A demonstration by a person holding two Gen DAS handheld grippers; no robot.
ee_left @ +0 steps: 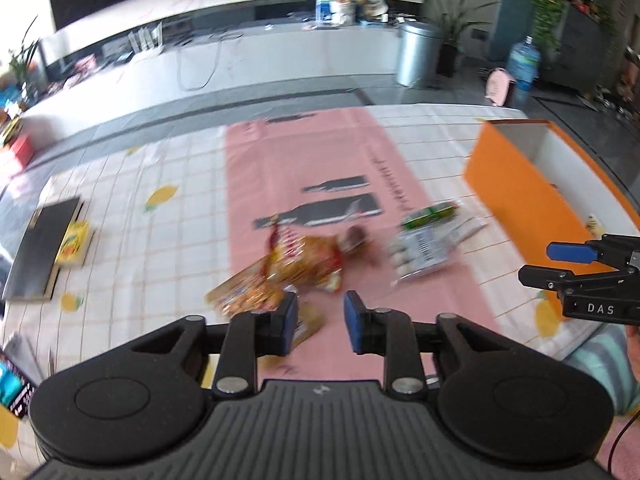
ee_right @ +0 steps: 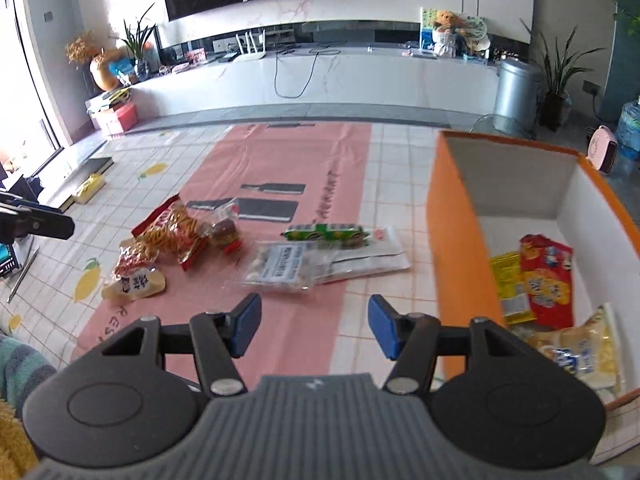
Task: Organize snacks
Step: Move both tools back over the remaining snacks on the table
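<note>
**A:** What is hard to make out here?

**B:** The left wrist view is smeared by blur. The orange-red snack bag (ee_left: 298, 258) and the clear packet of pale round sweets (ee_left: 420, 252) read only as shapes there. The left gripper (ee_left: 321, 322) covers the near end of the snack pile, and its own body fills the bottom of the frame.

**A:** And the right wrist view?

**B:** Sharper. The red-and-orange bag of sticks (ee_right: 172, 236) lies on the pink strip of the tablecloth (ee_right: 280, 160), with a small beige pouch (ee_right: 134, 286) just beside it and a dark round snack (ee_right: 226, 234) touching its far side. The clear sweet packet (ee_right: 280, 268) sits near the middle; a green wrapped bar (ee_right: 326, 234) lies across a white flat packet (ee_right: 368, 256).

**A:** The box?

**B:** The orange box (ee_right: 456, 232) stands on the table's right side, cut off by the frame. Inside lie a red bag (ee_right: 548, 280), a yellow packet (ee_right: 506, 276) and a pale yellow bag (ee_right: 580, 348), partly hidden by the right gripper (ee_right: 315, 326).

**A:** The fingers?

**B:** Both pairs are spread and hold nothing; each hovers above the cloth. The right gripper (ee_left: 560, 264) pokes in from the edge of the left view.

**A:** Surroundings?

**B:** A black book (ee_left: 44, 248) and yellow box (ee_left: 74, 242) at the far left; a steel bin (ee_right: 516, 92) beyond.
</note>
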